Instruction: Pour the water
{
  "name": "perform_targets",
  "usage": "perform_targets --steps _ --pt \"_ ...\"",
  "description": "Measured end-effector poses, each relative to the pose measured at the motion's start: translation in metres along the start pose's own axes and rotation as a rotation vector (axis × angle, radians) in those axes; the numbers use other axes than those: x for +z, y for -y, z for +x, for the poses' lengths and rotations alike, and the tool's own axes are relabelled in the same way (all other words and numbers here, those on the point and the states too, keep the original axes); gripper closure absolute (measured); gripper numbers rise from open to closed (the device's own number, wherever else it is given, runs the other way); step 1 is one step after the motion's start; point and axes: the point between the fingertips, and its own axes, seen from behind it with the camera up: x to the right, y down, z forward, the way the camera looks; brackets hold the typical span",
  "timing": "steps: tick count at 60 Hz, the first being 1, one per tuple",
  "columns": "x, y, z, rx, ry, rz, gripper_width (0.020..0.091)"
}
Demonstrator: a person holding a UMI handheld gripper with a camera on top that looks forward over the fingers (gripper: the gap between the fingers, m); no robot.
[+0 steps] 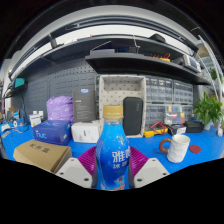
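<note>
Gripper (pixel 112 172): fingers closed on a blue water bottle (pixel 113 150), held upright between the pads | Progress: bottle appeared grasped and lifted above the blue table (pixel 205 158), no tilt, pouring judged undone; white cup (pixel 178 148) stood ahead to the right | Writing: white characters on bottle label, not legible enough to name a brand

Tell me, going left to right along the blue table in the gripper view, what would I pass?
Cardboard box → blue bottle between the gripper fingers → white cup → green plant.
</note>
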Motion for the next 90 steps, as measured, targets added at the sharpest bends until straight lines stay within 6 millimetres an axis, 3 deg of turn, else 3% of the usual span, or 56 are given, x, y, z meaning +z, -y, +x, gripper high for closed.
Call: perform_targets --steps 3,12,24,36,48,63,79,90 --pt "0.001 -0.001 -0.002 -0.009 0.006 -0.009 0.0703" --pt "0.002 -0.001 0.003 0.029 0.021 -0.033 0.0704" --pt "0.013 0.000 0.026 0.240 0.048 -0.111 0.0706" --pt "0.026 0.030 0.074 0.653 0.072 -0.131 0.0702" --pt "0.044 0.035 0.113 1.112 0.108 -0.207 0.0703" --pt "0.050 0.040 0.132 1.445 0.147 -0.299 0.0702" --pt "0.060 0.032 0.132 1.825 0.135 -0.406 0.0700" --pt "0.061 0.027 0.133 1.855 0.112 -0.426 0.0704"
